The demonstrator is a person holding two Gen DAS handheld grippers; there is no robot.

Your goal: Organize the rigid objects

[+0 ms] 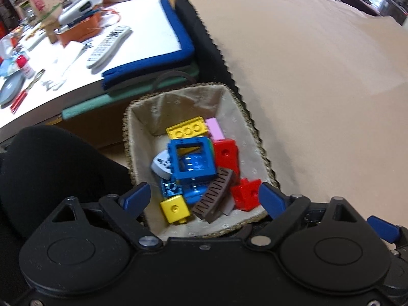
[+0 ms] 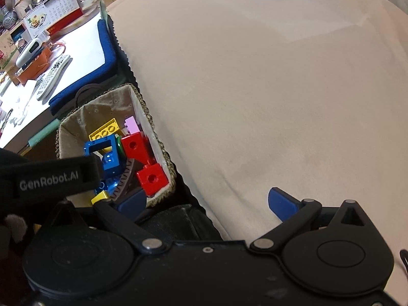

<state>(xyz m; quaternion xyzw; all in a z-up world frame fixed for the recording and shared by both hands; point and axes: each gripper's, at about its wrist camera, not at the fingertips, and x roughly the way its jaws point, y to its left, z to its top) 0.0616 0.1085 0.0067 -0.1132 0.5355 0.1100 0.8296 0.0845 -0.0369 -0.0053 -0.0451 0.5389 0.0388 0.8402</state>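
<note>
Beige bedcover at three o'clock; your basket holds two red blocks, two yellow blocks. Both jaws gape wide, empty.

The basket is woven brown, with a beige lining that has small pale flowers. Inside it lie a yellow brick, a pink block, a blue frame, two red cubes, a yellow cube, a dark brown ribbed piece and a grey piece. The cloth is plain beige. The surface is white with a blue edge. Both tools are black with blue pads.
</note>
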